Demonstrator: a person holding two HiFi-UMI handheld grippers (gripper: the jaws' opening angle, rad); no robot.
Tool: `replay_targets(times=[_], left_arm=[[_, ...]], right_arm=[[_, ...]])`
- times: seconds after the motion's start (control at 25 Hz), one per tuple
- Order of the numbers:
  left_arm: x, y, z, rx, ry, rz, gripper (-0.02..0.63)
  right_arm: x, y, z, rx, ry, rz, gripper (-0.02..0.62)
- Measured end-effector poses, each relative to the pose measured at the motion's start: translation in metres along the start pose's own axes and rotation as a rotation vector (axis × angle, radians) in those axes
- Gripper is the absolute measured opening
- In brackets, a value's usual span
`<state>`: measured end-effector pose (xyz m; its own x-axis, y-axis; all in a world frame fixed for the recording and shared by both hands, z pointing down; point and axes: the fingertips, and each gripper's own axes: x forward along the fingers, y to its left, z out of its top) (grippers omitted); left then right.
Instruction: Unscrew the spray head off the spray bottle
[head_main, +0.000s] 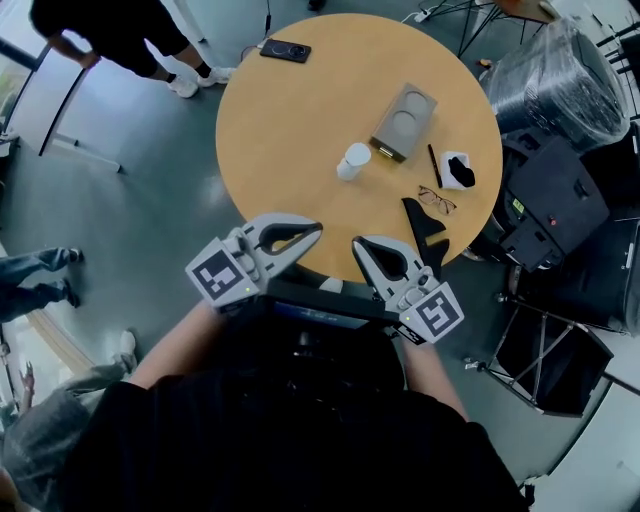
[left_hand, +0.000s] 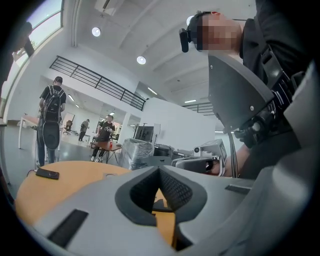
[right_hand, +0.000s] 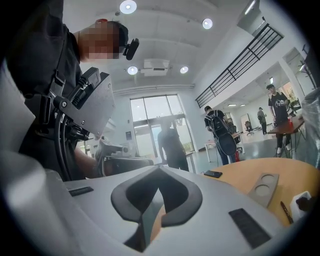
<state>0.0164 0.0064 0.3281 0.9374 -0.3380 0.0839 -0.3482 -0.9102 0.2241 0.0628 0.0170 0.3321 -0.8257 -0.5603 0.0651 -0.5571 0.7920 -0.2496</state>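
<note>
Scanning from the left: the left gripper (head_main: 313, 230) has its jaws pressed together with nothing in them, and it sits over the near edge of the round wooden table (head_main: 290, 130). Next over, a small white cylinder (head_main: 353, 160) stands upright mid-table. That's my best guess for the spray bottle, though from straight above I honestly can't make out a spray head on it. The right gripper (head_main: 358, 244) is closed and empty too, also at the near edge, well short of the cylinder. A grey tray (head_main: 405, 122) lies just beside the cylinder. Further right, a black angular piece (head_main: 422, 232) lies by the table edge near a pair of glasses (head_main: 437, 200). Can't tell what it is, could be a trigger part.

If the white thing is the bottle, I'd expect light, smooth plastic that's easy to tip or skid, with walls that probably squash if clamped hard. I'd pin the body low with one gripper and take the collar under the head with the other, not the nozzle.
</note>
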Motion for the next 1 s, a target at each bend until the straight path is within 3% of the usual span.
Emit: replay_targets(times=[0.4,0.6,0.76,1.0], left_arm=[[-0.023,0.117,-0.007,-0.026,0.022,-0.067,0.002],[-0.019,0.164,-0.028,-0.017,0.039,-0.074,0.002],[0.002,0.195,-0.053,-0.030,0.062,-0.054,0.002],[0.042,0.225,-0.109,-0.005,0.076,0.017,0.011]], right_arm=[[0.099,-0.045,-0.006,0.016,0.050,-0.107,-0.006],[0.127,-0.075,-0.014,0.013,0.049,-0.164,-0.005],[0.130,-0.112,-0.030,0.029,0.047,-0.213,-0.005],[0.128,-0.161,-0.074,0.039,0.070,-0.198,-0.005]])
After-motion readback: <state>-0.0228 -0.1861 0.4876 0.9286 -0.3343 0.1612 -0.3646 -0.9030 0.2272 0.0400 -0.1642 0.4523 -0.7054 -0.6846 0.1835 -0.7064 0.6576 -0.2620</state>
